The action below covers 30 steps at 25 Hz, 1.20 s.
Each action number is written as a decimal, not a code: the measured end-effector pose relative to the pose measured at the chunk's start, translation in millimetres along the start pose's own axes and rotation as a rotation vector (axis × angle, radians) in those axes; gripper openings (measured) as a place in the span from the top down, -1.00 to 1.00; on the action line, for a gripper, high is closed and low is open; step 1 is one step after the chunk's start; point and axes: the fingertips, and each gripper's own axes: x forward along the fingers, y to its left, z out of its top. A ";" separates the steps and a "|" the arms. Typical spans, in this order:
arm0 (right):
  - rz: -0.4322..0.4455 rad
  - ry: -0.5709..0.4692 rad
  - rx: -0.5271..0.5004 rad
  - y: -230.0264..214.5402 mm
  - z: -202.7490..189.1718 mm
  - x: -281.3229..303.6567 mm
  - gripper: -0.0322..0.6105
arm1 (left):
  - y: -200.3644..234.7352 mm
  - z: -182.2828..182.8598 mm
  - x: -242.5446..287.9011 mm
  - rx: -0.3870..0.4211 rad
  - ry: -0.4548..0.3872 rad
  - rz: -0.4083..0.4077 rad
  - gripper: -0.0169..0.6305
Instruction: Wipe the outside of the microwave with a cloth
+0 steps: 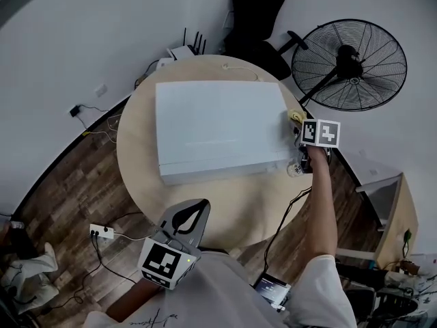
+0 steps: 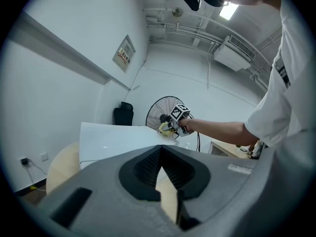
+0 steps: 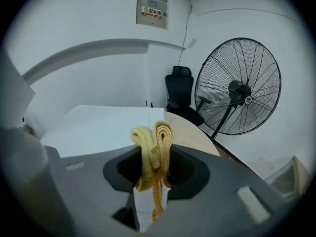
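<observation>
The white microwave (image 1: 218,125) lies across the round wooden table (image 1: 225,210), its broad top face up. At the microwave's right end, my right gripper (image 1: 299,126) is shut on a folded yellow cloth (image 1: 295,115). In the right gripper view the cloth (image 3: 154,147) bulges in two rolls above the jaws, with the microwave (image 3: 103,125) ahead and to the left. My left gripper (image 1: 196,207) hangs over the table's near edge, apart from the microwave, jaws together with nothing in them. The left gripper view shows the microwave (image 2: 113,139) and the cloth (image 2: 164,128) beyond.
A large black floor fan (image 1: 349,63) stands to the right behind the table, and a black office chair (image 1: 256,12) by the far wall. A router (image 1: 181,50) sits at the table's far edge. Cables and a power strip (image 1: 101,231) lie on the wood floor at left. A desk (image 1: 389,210) is at right.
</observation>
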 end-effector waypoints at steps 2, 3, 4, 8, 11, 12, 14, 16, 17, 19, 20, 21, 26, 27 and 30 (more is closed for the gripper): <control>-0.042 0.020 -0.053 1.2 -1.8 3.9 0.50 | 0.5 -0.4 -0.8 -0.002 0.001 0.003 0.98; -0.063 0.030 -0.080 2.7 -2.4 5.3 0.50 | 0.9 -0.9 -1.2 -0.005 0.000 0.005 0.98; -0.080 0.038 -0.104 4.7 -2.9 6.2 0.50 | 1.3 -1.5 -1.7 -0.008 -0.002 0.005 0.98; -0.112 0.046 -0.136 14.2 -4.6 9.1 0.50 | 3.1 -2.4 -5.6 -0.016 -0.003 0.001 0.98; -0.114 0.046 -0.137 23.0 -5.3 9.1 0.50 | 6.4 -2.2 -11.4 -0.018 -0.011 -0.003 0.98; -0.111 0.047 -0.138 27.3 -5.3 8.8 0.50 | 8.4 -2.2 -13.9 -0.017 -0.012 -0.004 0.98; -0.102 0.049 -0.139 36.7 -5.6 8.8 0.50 | 12.8 -4.1 -19.2 -0.016 -0.004 -0.004 0.98; -0.105 0.049 -0.139 43.2 -6.2 8.3 0.50 | 16.4 -3.8 -24.0 -0.014 -0.007 -0.004 0.98; -0.107 0.048 -0.137 45.4 -6.1 7.6 0.50 | 18.1 -2.9 -26.3 -0.013 -0.012 -0.004 0.98; -0.105 0.047 -0.128 50.5 -5.9 6.4 0.50 | 21.9 -2.6 -30.8 -0.015 -0.015 -0.005 0.98; -0.102 0.047 -0.124 54.1 -5.9 6.0 0.50 | 23.5 -2.5 -32.8 -0.017 -0.016 -0.007 0.98; -0.097 0.047 -0.122 58.5 -5.9 5.9 0.50 | 24.7 -2.1 -34.8 -0.020 -0.018 -0.010 0.98; -0.088 0.042 -0.117 82.5 -5.7 4.9 0.50 | 29.8 -1.4 -47.2 -0.026 -0.017 -0.029 0.98; -0.087 0.041 -0.114 86.2 -5.5 4.6 0.50 | 31.7 -0.8 -49.6 -0.027 -0.018 -0.030 0.98; -0.075 0.034 -0.098 98.6 -4.6 3.9 0.50 | 39.6 -0.1 -57.3 -0.028 -0.022 -0.028 0.98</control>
